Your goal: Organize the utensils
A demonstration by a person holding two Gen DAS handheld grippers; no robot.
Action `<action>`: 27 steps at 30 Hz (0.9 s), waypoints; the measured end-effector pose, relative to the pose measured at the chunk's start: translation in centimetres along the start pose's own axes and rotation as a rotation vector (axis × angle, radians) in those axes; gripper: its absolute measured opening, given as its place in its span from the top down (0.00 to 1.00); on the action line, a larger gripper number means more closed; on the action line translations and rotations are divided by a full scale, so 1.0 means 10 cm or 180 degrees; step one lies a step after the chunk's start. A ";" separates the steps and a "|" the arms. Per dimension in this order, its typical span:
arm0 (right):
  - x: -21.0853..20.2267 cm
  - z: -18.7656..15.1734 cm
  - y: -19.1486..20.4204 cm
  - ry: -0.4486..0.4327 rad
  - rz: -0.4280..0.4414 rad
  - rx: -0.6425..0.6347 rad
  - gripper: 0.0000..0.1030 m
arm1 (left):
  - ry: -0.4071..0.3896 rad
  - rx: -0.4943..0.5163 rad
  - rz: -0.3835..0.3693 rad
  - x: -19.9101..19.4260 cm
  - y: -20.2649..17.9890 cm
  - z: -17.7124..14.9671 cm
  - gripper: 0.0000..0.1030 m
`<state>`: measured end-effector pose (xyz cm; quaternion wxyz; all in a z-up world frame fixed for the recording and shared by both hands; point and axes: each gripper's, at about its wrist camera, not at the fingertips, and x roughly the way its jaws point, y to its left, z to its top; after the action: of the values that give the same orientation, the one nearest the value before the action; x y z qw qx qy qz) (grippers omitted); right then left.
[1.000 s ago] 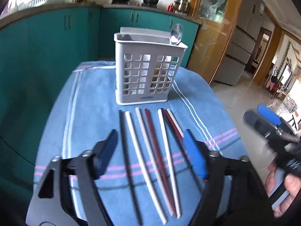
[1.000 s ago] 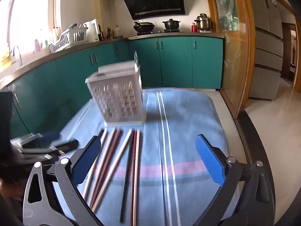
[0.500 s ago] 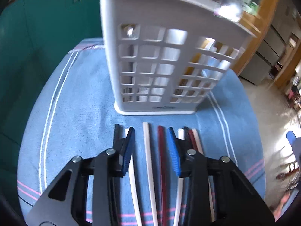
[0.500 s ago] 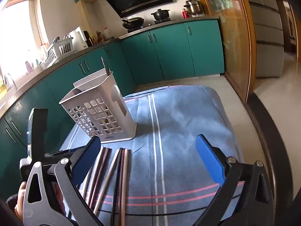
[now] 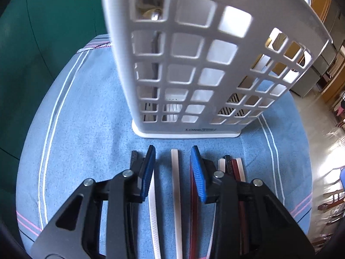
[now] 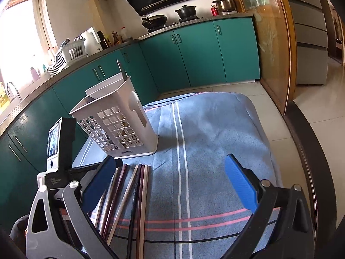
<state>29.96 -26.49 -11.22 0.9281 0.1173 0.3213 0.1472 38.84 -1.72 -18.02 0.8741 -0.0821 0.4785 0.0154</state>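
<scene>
Bright daylit kitchen, strongest from the window (image 6: 23,41) at upper left of the right wrist view, blown out to white. Glare on the floor tiles (image 5: 330,142) at the right edge of the left wrist view. Soft shadow on the blue cloth (image 6: 207,133) right of the white basket (image 6: 116,127). Basket (image 5: 194,60) slightly blurred up close in the left view. Heavy fisheye bending, dark vignetted corners in both.

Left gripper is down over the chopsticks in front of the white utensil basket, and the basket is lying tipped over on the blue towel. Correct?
Not quite. The white utensil basket stands upright on its base on the blue towel, as the right wrist view shows. The rest holds: the left gripper is down over the chopsticks just in front of the basket.
</scene>
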 end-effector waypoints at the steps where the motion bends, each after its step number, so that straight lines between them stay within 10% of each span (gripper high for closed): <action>1: 0.00 -0.01 0.00 0.0004 -0.0001 -0.0001 0.04 | 0.0011 0.0028 0.0024 0.01 -0.02 0.01 0.67; 14: 0.05 -0.01 0.00 0.0068 -0.0001 -0.0006 0.04 | -0.0055 0.0157 0.0375 0.16 -0.25 0.04 0.81; 21: 0.21 -0.01 0.03 0.0216 -0.0073 -0.0104 0.04 | -0.0163 0.0158 0.0070 0.04 -0.26 -0.04 0.94; 27: 0.56 -0.14 0.20 0.0535 -0.0273 -0.0451 0.04 | -0.0721 0.0260 -0.0456 -0.84 -0.24 -0.06 0.94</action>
<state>32.91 -22.50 -14.81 0.9092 0.0249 0.3916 0.1391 34.02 -3.80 -11.00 0.9240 -0.0781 0.3700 -0.0574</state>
